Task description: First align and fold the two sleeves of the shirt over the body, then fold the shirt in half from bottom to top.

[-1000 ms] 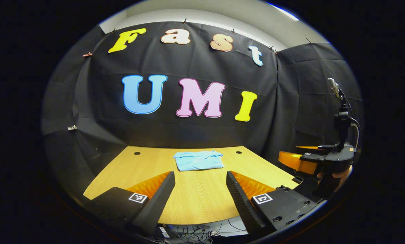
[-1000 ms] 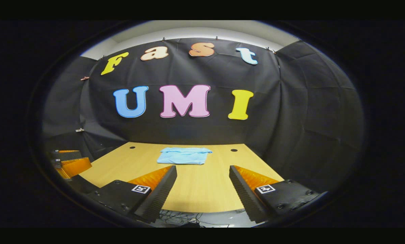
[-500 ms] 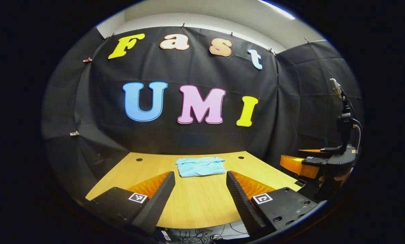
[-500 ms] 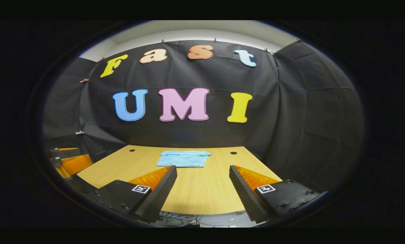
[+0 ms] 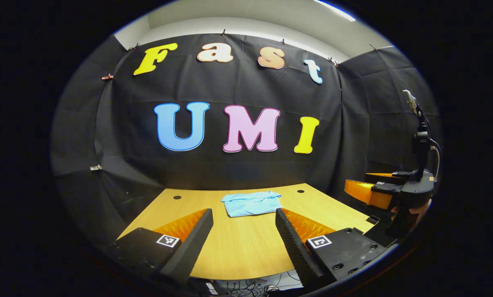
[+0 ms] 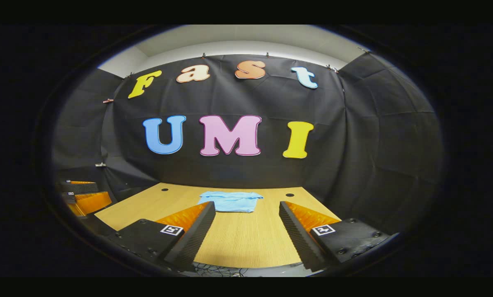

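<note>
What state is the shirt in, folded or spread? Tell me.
Folded. The shirt lies on the table as a small compact rectangle with no sleeves sticking out, layered edges showing along its far side. Both grippers are open and away from it.

Over the last second both grippers have drawn back from the desk (image 5: pixel 246 247) and tipped slightly upward. In the left gripper view the folded blue shirt (image 5: pixel 252 203) has slid lower and a little to the right, and now sits just beyond the tips of the left gripper (image 5: pixel 244 214), where a second ago a wide strip of bare wood lay between them. The right gripper (image 5: pixel 364 187), seen at that view's right edge, has moved back and sits a little lower. In the right gripper view the shirt (image 6: pixel 230 201) has likewise dropped toward the right gripper (image 6: pixel 246 208), its near edge now level with the fingertips, and the desk's near edge has crept up.
</note>
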A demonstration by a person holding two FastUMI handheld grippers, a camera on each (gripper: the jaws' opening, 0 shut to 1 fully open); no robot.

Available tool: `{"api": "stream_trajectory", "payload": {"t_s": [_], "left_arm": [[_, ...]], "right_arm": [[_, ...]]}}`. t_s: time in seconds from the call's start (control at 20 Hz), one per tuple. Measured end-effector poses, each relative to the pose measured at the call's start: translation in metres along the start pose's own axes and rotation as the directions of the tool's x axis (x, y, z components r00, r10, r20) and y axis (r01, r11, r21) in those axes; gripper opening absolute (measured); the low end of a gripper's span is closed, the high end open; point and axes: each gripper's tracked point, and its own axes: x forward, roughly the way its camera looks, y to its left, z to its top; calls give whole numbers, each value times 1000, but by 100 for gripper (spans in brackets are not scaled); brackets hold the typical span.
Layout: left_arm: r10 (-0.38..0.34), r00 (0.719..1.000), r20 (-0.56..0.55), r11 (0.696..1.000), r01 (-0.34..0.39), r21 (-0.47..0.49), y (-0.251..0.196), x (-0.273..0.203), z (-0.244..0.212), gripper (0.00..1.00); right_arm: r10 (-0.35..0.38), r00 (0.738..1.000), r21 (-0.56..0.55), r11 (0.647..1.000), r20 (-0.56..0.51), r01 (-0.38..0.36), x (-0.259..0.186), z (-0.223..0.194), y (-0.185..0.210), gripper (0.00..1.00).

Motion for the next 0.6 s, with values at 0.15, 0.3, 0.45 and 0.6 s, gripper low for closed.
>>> {"api": "stream_trajectory", "payload": {"t_s": [0.15,0.3,0.45,0.6], "left_arm": [[69,997,47,997,-67,-31,14,-6,12,97],[65,997,40,998,-64,-23,16,-8,6,97],[58,998,23,998,-58,-14,17,-9,-2,97],[42,999,7,999,-41,-23,15,-6,-6,97]], "right_arm": [[4,1000,3,1000,22,-4,-7,3,0,97],[-15,1000,-5,1000,15,15,-10,0,-4,97],[-32,999,-13,999,23,32,-12,4,-9,97],[-41,999,-18,999,18,42,-11,2,-10,97]]}}
